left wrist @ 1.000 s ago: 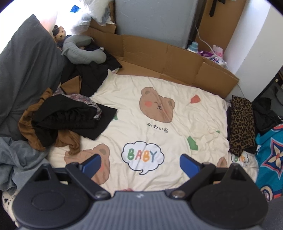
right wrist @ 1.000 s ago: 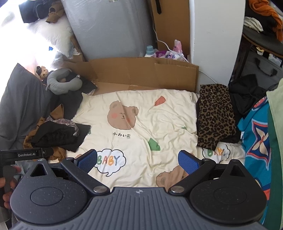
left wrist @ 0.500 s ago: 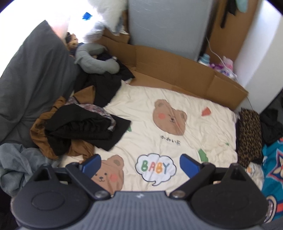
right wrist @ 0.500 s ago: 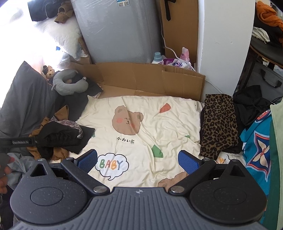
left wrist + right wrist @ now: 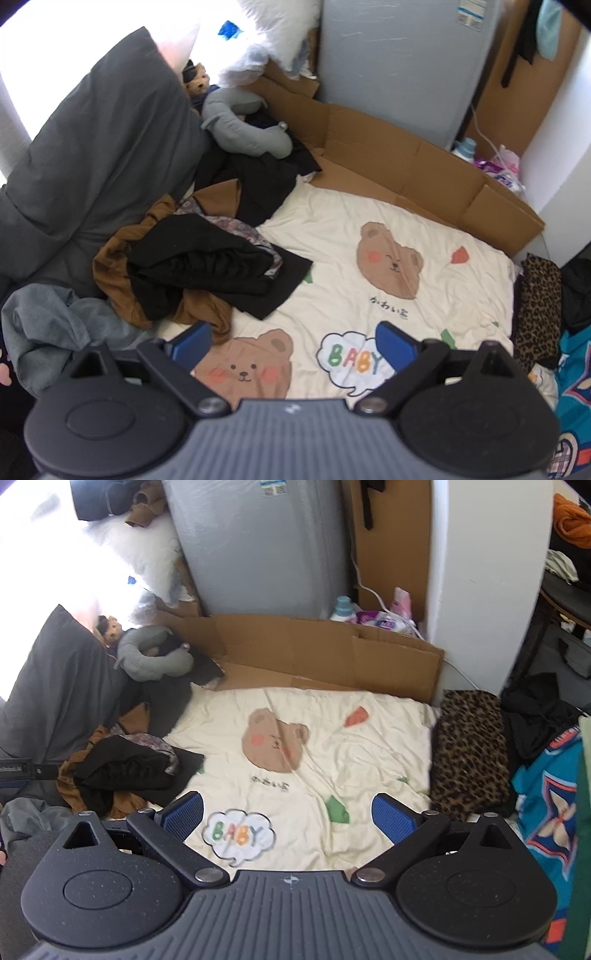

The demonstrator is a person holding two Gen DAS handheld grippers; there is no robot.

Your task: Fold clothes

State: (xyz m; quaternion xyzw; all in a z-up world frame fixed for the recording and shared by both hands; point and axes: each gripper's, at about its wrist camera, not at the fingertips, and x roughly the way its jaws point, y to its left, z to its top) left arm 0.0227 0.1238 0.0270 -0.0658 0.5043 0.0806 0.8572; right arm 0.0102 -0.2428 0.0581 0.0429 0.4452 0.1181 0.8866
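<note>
1. Left gripper (image 5: 291,341): jaws spread wide, nothing between the blue pads (image 5: 192,341). Held above the near edge of the cream bear-print sheet (image 5: 369,221), aimed toward the clothes heap; judged a staging position ahead of a first pick.
2. Right gripper (image 5: 288,818): likewise agape and empty, poised over the "BABY" cloud print (image 5: 238,834). Judged ready to assist, not yet committed to any garment.
3. Unfolded clothes pile (image 5: 192,273): lying at the left edge of the sheet, against the grey pillow (image 5: 96,166). Black garment (image 5: 207,266) on top, brown garment (image 5: 110,273) beneath and around it, a patterned piece showing between. Tangled and overlapping; individual edges hard to tell apart.
4. Grey garment (image 5: 44,325): crumpled at the near left, just beside the pile, off the sheet.
5. Leopard-print item (image 5: 469,753): laid flat at the right edge of the sheet, apparently already folded and set aside as a finished stack; black cloth (image 5: 539,709) beside it, condition unclear.
6. Middle of the sheet: bare, plausibly kept so as the folding surface.
7. Cardboard (image 5: 325,653): standing along the far edge of the sheet, apparently as a barrier before the grey appliance (image 5: 258,546).
8. Assessment: task at an early or between-garment stage. Next step likely a pull of the top black garment onto the open sheet. Risk noted: lifting one piece may drag the entangled brown one with it.
</note>
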